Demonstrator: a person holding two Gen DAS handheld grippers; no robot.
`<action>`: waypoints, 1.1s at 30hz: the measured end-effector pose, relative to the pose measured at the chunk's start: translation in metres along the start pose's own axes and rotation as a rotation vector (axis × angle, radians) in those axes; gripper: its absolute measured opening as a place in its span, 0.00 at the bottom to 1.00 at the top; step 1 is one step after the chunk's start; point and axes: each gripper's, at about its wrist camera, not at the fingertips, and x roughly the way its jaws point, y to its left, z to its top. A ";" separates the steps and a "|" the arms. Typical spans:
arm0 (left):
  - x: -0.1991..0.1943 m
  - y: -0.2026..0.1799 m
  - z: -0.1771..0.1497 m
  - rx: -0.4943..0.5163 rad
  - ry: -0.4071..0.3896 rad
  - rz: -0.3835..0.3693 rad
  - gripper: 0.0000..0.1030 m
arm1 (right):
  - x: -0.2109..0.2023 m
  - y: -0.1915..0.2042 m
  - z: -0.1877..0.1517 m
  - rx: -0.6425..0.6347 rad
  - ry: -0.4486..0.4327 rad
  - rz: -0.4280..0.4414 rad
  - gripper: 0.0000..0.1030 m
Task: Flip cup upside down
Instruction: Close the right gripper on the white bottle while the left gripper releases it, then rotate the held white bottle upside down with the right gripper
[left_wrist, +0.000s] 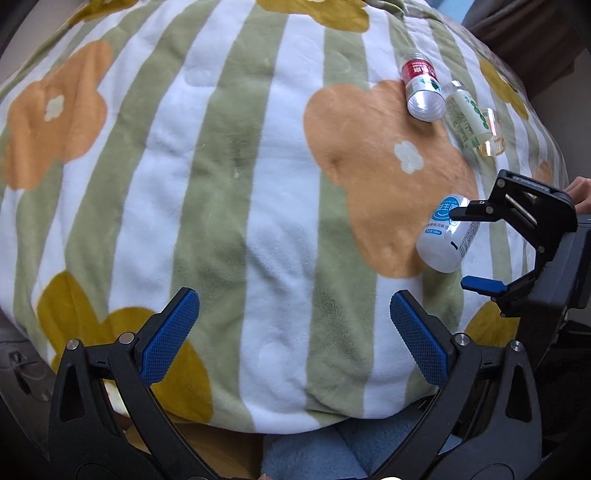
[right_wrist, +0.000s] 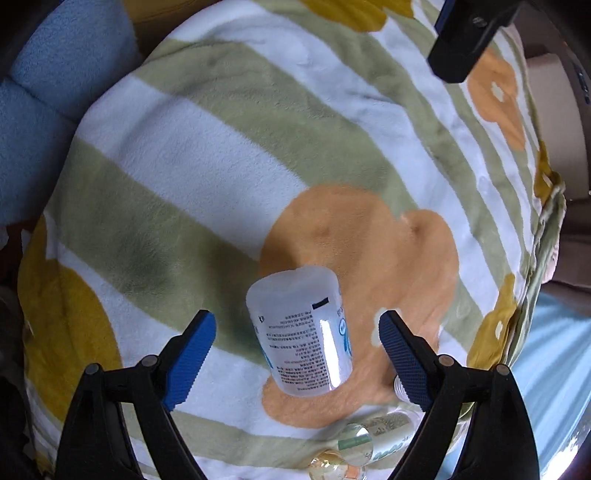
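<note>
Between the blue pads of our right gripper (right_wrist: 297, 343) lies the white translucent plastic cup with blue and black print (right_wrist: 301, 332), on its side on the soft fleece blanket striped green and white with orange and yellow flowers (right_wrist: 184, 166). Its jaws are spread wide; neither pad touches the cup, which rests over an orange flower with gaps on both sides. From the left wrist view, that cup (left_wrist: 447, 236) sits well to the right of our left gripper (left_wrist: 291, 332), and the right gripper (left_wrist: 469, 251) reaches in from the right edge, one finger above the cup and one below it. Our left gripper's jaws are also released, with only blanket (left_wrist: 221, 184) between them. Farther ahead and right of the left jaws lie a clear plastic cup with a red label (left_wrist: 423, 88) and, just beside it, a clear bottle with a pale green label (left_wrist: 471, 118), both on their sides.
</note>
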 end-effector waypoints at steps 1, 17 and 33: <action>0.000 0.003 -0.002 -0.016 0.003 -0.001 1.00 | 0.006 -0.001 0.002 -0.026 0.014 0.022 0.72; -0.006 0.021 -0.010 -0.135 -0.010 -0.046 1.00 | 0.033 -0.026 0.011 -0.097 0.076 0.099 0.55; -0.008 0.013 0.017 -0.093 -0.018 -0.051 1.00 | 0.027 -0.073 -0.025 1.118 -0.125 0.249 0.55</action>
